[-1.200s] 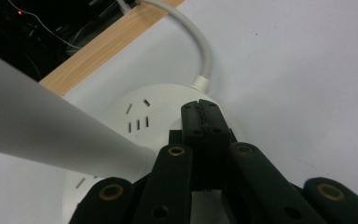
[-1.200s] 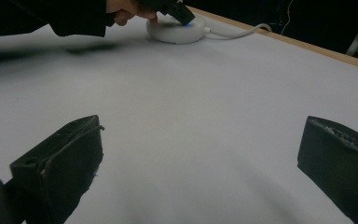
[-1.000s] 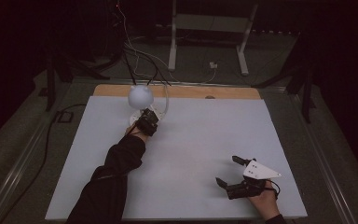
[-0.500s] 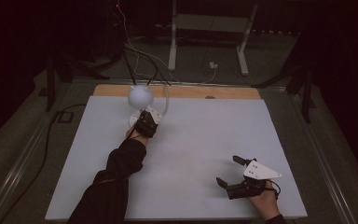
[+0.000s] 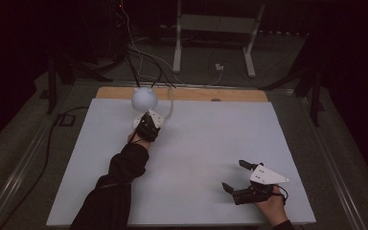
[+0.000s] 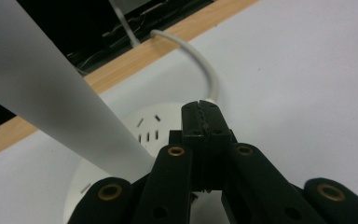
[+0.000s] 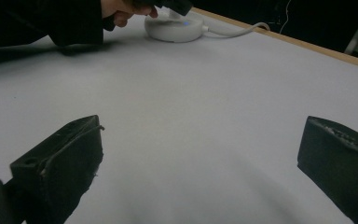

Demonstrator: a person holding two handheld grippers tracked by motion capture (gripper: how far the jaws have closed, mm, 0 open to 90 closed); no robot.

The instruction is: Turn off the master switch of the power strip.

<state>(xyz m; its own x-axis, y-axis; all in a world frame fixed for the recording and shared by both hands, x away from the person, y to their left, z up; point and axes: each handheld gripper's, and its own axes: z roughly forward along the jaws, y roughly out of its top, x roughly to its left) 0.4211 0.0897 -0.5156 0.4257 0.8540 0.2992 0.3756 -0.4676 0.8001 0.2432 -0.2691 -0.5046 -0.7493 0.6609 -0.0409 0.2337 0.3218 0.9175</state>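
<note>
A: Starting at nine o'clock of the table [image 5: 76, 191]: bare white surface along that edge, plenty of room, with the person's dark sleeve [image 5: 120, 177] running up from six toward eleven.

B: And at eleven o'clock sits the white lamp [image 5: 143, 98], round head above its disc base [image 6: 121, 140], close to the wooden far edge [image 5: 191, 93]. The left hand-held gripper [image 5: 148, 125] is right over that base, jaws pressed together with nothing between them.

A: The left gripper view confirms it: the closed tips hover over the base beside the small slots, the lamp's white stem [image 6: 42, 93] slanting across at ten o'clock. The white cable [image 6: 205, 65] curls off the base toward the wooden strip.

B: That cable loop is hard to make out from above. Centre of the table, wide open, nothing lying there.

A: Over at five o'clock, the right hand-held gripper [image 5: 239, 176], jaws spread wide, empty, near the front edge, well apart from the lamp.

B: Its own view looks across the bare surface to the base at eleven o'clock, and there's a small blue light [image 7: 185, 22] on the base that the high view misses.
</note>
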